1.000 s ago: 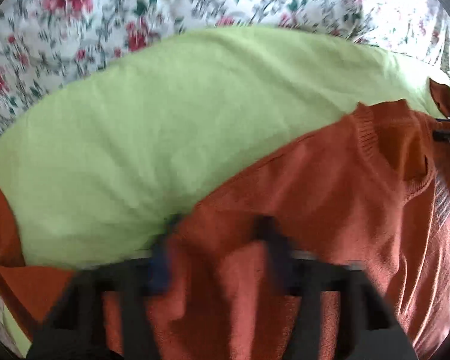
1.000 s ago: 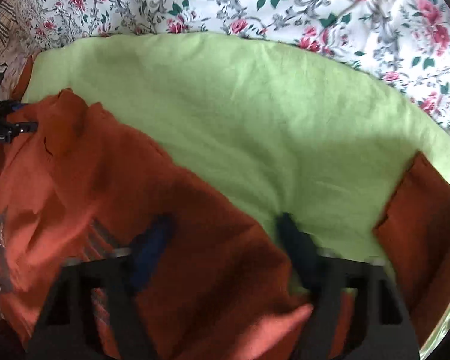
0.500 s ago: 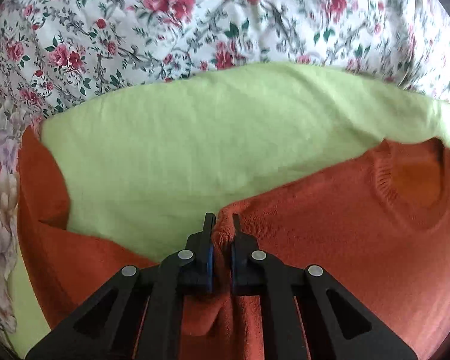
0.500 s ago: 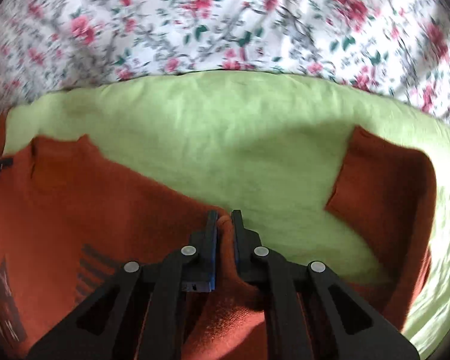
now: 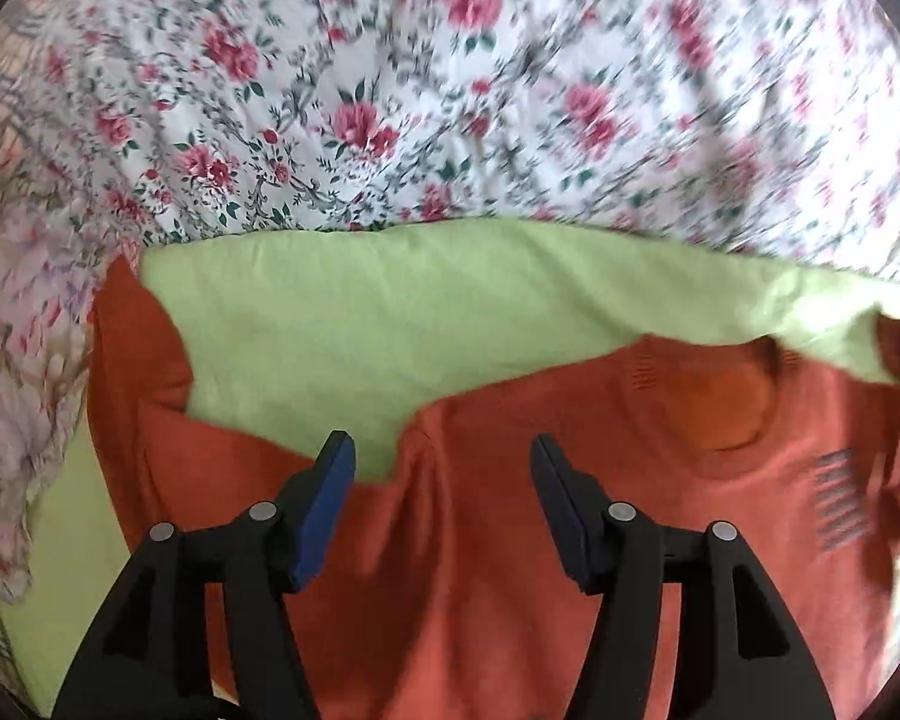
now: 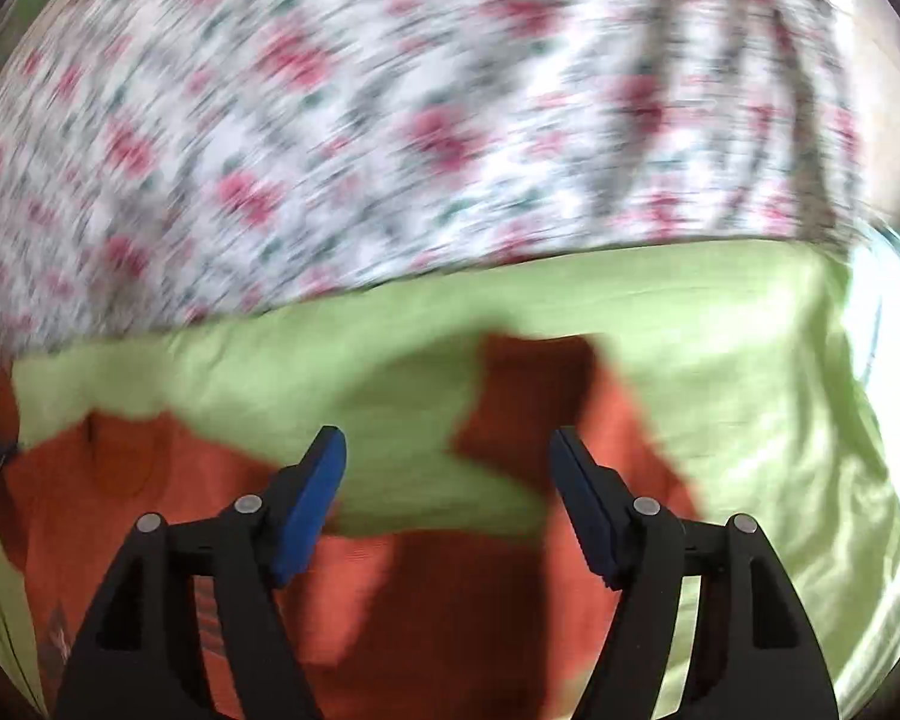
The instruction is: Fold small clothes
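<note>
Item 1, left gripper: the 2 fingers are spread wide and nothing is held. Between and ahead of them the orange sweater is laid, its shoulder edge rising in a slight ridge just ahead of the gap. The neckline is seen ahead and to the right of the right finger; a grey striped print lies further right.

Item 2, right gripper: the 2 fingers are likewise spread wide, empty. The sweater body is seen beneath and between them; a sleeve is folded ahead of the gap, slightly toward the right finger. This view is heavily blurred, so fine creases cannot be told.

Item 3, green cloth: spread under the sweater, ahead of both pairs of fingers. One flap appears draped over the collar's far edge.

Item 4, floral sheet: lies beyond the green cloth.

Risks, as judged:
- The green cloth may be pinched together with the sweater if the fingers are closed low at an edge where both layers meet.
- The folded sleeve may be dragged open if a finger is swept across it.
- The raised shoulder ridge may be set as a crease if pressed flat unaligned.
- The draped flap may be trapped inside the next fold.
</note>
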